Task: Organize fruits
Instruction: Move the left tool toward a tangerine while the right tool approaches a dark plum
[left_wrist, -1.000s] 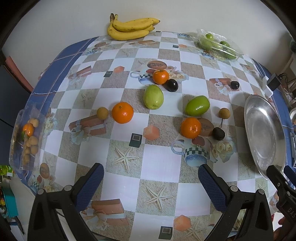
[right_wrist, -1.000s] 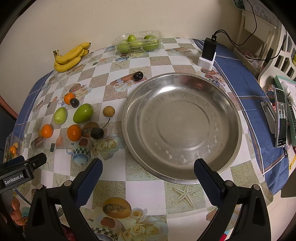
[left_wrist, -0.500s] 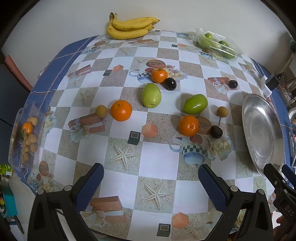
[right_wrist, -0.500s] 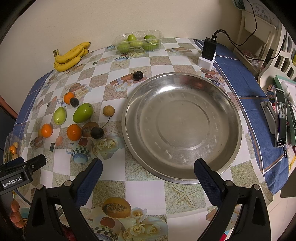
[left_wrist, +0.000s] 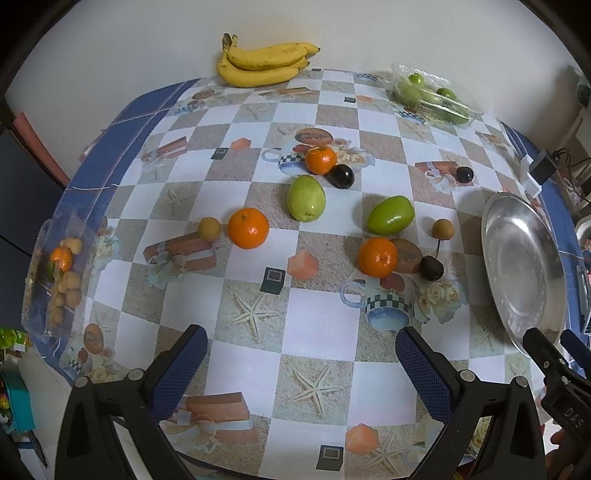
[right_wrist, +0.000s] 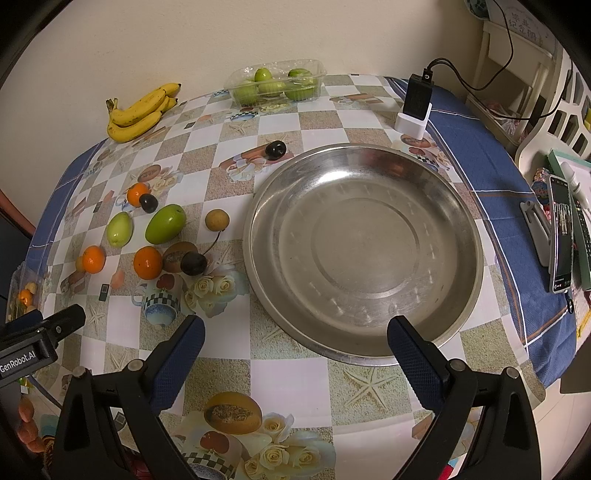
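In the left wrist view, the left gripper (left_wrist: 301, 363) is held above the near part of the patterned tablecloth (left_wrist: 317, 325), its blue-padded fingers (left_wrist: 181, 363) spread wide with nothing between them. Loose fruit is scattered across the middle of the table: an orange (left_wrist: 248, 228) with a small brown longan (left_wrist: 209, 229) touching it on the left, a pale green fruit (left_wrist: 306, 198) behind it, a second orange (left_wrist: 377, 257) further right, and a darker green fruit (left_wrist: 390, 215) just behind that one. A small orange (left_wrist: 320, 160) and a dark plum (left_wrist: 341, 176) are seen touching further back. A bunch of bananas (left_wrist: 264, 62) is placed at the far edge by the wall, and a clear tray of green fruit (left_wrist: 432, 96) at the far right. A metal plate (left_wrist: 524, 266) is seen at the right, empty, with the tip of the right gripper (left_wrist: 550, 354) before it. In the right wrist view, the right gripper (right_wrist: 295, 350) is held over the near rim of the metal plate (right_wrist: 364, 254), its fingers (right_wrist: 410, 354) likewise parted and gripping nothing. The loose fruit is seen left of the plate, apart from it; one dark plum (right_wrist: 276, 149) lies just beyond the plate's far-left rim. A black charger (right_wrist: 416, 96) on a white base is stood behind the plate.
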